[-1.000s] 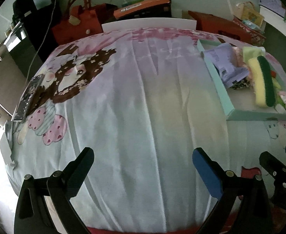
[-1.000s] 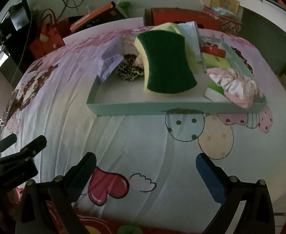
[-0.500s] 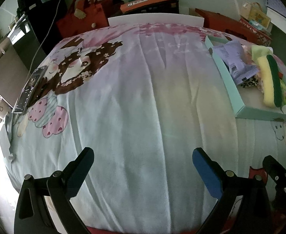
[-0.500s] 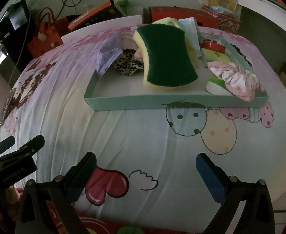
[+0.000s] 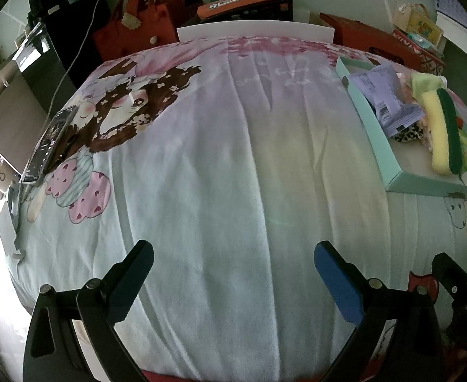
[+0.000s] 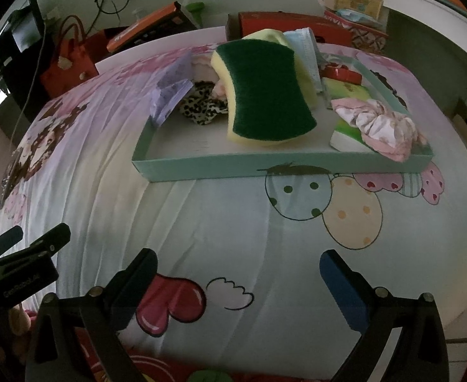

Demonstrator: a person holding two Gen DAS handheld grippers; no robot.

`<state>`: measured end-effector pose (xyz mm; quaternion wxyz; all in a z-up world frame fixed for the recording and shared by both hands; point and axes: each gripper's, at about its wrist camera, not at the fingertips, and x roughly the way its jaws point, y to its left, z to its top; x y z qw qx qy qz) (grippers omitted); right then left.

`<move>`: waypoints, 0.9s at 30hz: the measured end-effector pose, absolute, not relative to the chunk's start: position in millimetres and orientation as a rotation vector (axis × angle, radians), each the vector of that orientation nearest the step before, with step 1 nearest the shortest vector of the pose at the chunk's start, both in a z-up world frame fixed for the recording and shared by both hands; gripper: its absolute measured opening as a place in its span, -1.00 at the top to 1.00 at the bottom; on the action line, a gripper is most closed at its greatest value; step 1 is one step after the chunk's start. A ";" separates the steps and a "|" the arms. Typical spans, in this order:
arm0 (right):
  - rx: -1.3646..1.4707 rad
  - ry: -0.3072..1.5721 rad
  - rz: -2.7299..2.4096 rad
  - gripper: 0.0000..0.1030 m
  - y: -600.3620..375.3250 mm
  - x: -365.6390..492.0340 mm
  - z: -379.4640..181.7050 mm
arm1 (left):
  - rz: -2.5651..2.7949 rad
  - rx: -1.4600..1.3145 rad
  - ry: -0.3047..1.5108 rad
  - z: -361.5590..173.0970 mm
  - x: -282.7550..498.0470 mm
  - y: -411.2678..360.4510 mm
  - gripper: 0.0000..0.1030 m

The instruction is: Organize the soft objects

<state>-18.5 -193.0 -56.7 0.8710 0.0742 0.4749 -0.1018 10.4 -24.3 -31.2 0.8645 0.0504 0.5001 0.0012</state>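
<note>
A teal tray (image 6: pixel 201 167) lies on the bed and holds the soft things: a green-and-yellow sponge (image 6: pixel 265 92), a pink scrunchie (image 6: pixel 379 124), a leopard-print scrunchie (image 6: pixel 201 109), a lilac packet (image 6: pixel 169 92) and a face mask (image 6: pixel 306 54). The tray also shows at the right of the left wrist view (image 5: pixel 376 137), with the sponge (image 5: pixel 443 137) on edge. My right gripper (image 6: pixel 238 273) is open and empty, well short of the tray. My left gripper (image 5: pixel 233 264) is open and empty over bare sheet, left of the tray.
A cartoon-print sheet (image 5: pixel 217 159) covers the bed. A phone (image 5: pixel 50 143) lies near its left edge. A red bag (image 5: pixel 137 28), an orange box (image 5: pixel 246 3) and a red box (image 6: pixel 290 25) stand behind the bed. The left gripper (image 6: pixel 20 254) shows at the right view's left edge.
Both views have shifted slightly: the tray sits a little further right in the left view and a little lower and closer in the right view. Both grippers stay open and empty.
</note>
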 end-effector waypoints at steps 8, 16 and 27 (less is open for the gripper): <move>0.167 0.988 -0.223 -1.00 -193.6 -20.1 -57.2 | 0.010 0.114 1.043 -30.7 9.9 -24.4 -0.96; 0.169 0.984 -0.228 -1.00 -193.6 -20.3 -56.8 | 0.010 0.127 1.036 -29.1 8.2 -24.3 -0.96; 0.170 0.980 -0.233 -1.00 -193.4 -21.2 -56.9 | 0.014 0.142 1.029 -27.7 6.6 -25.6 -0.96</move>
